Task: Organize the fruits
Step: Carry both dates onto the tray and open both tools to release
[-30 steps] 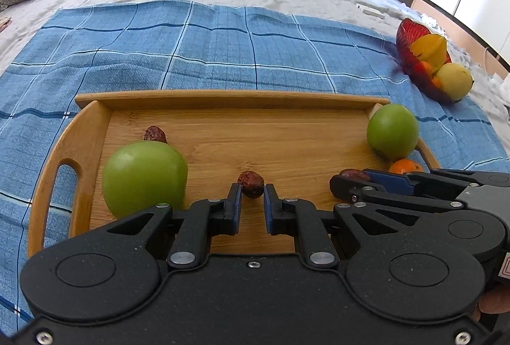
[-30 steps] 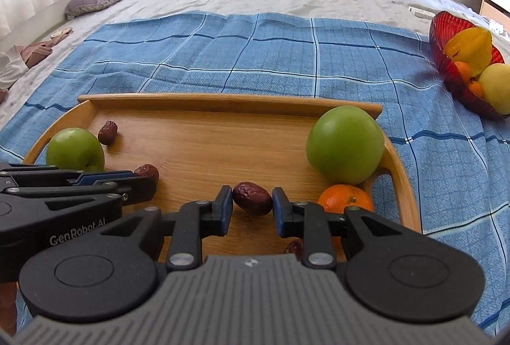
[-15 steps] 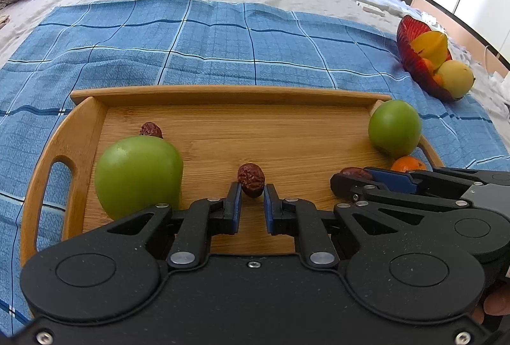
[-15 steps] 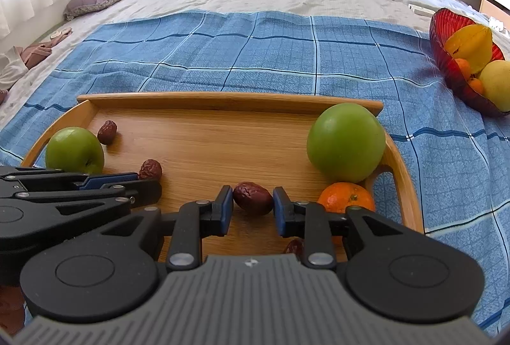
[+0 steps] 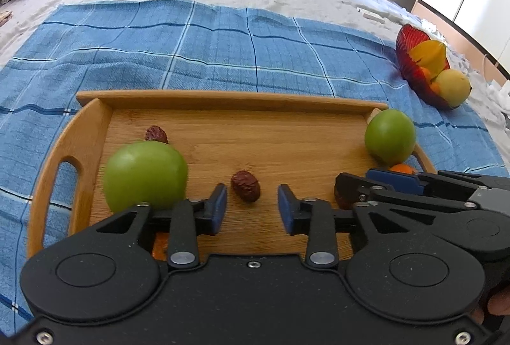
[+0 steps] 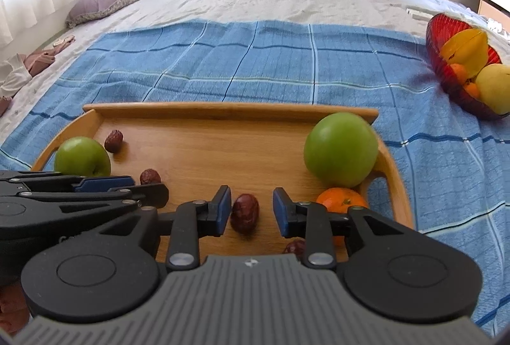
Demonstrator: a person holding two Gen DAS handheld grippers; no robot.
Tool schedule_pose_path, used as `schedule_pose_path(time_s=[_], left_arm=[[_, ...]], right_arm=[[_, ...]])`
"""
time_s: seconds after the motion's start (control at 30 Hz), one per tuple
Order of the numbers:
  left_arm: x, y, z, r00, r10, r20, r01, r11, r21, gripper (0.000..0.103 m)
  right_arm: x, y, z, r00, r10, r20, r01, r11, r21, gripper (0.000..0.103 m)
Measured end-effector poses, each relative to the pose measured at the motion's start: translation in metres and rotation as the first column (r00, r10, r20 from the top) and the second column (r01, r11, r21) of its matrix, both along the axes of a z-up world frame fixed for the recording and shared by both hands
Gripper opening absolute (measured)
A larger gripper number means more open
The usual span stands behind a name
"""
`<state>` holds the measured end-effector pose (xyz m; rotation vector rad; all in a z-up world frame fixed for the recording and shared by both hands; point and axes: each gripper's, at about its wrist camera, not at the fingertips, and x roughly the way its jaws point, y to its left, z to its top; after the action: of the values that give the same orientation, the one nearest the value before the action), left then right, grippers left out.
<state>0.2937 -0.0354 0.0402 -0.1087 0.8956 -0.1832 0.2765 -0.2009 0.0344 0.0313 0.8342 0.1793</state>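
Your left gripper (image 5: pixel 251 206) is spread, its jujube (image 5: pixel 245 185) lying free on the wooden tray (image 5: pixel 242 99); right gripper (image 6: pixel 249 210) likewise spread around a second jujube (image 6: pixel 244 212), not pinching; both dates look deliberately parked mid-tray, apples at the ends.

The right hand-held gripper (image 6: pixel 249 208) stands parted around a date (image 6: pixel 244 212) on the wooden tray (image 6: pixel 223 110).

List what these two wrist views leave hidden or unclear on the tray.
- Orange fruit, left wrist view: mostly behind the left tongs.
- Date, right wrist view: half hidden under the right tongs.
- Red bowl, right wrist view: cut off by the edge; its contents are partly unseen.
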Motion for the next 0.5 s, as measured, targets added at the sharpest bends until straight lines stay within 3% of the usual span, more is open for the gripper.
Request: schedule_pose_path(time_s=[0.23, 0.5], left_arm=[[-0.011, 0.004, 0.012, 1.000, 0.003, 0.027, -0.003, 1.000, -0.001, 0.049], [-0.032, 0.011, 0.028, 0.998, 0.011, 0.069, -0.011, 1.000, -0.013, 0.068]], right_arm=[[-0.009, -0.006, 0.011, 1.000, -0.010, 0.025, 0.010, 1.000, 0.011, 0.059], [-0.025, -0.014, 0.022, 0.997, -0.030, 0.071, 0.029, 1.000, 0.013, 0.072]])
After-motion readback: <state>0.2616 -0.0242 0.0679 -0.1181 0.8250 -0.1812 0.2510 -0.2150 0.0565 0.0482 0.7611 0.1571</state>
